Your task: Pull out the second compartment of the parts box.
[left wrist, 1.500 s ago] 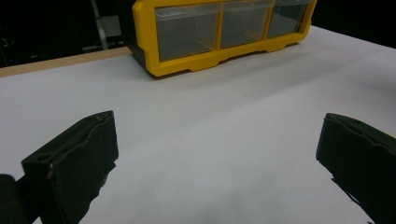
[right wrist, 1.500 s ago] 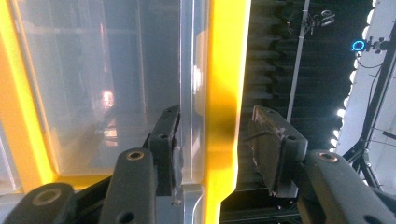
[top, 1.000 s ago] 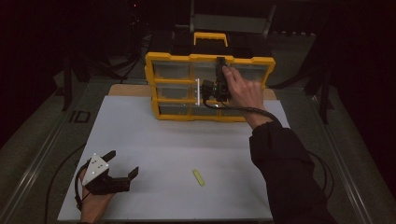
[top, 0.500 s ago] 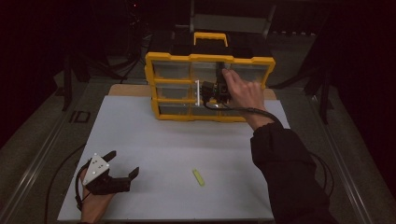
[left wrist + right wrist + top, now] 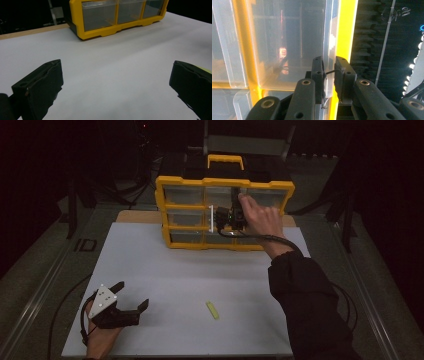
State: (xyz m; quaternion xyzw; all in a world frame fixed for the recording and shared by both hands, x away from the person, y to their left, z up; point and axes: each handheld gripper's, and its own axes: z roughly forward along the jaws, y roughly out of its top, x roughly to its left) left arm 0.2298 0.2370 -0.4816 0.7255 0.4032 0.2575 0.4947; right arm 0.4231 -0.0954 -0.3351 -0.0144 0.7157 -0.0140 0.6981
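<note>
Yellow organiser box [image 5: 224, 212] standing upright at the far side of the counter [image 5: 190, 285], its clear drawers facing the person. The right hand-held gripper [image 5: 227, 216] meets the middle of the box front; in the right gripper view its jaws have just been closing and now pinch the clear lip of a drawer [image 5: 327, 75] beside a yellow frame bar, the pads [image 5: 318, 72] pressing on both sides of the thin plastic. The step in hand appears to be pulling this drawer out. To do it well, the pull should probably run straight along the drawer's slide, toward the person, without twisting the wrist, since the lip is thin and a slanted pull could let it slip or jam the drawer in its bay. The box is light and unbraced, so it may slide forward. The left hand-held gripper [image 5: 131, 301] rests spread on the near left of the counter, holding nothing; a small yellow-green piece [image 5: 212, 310] lies near it.
</note>
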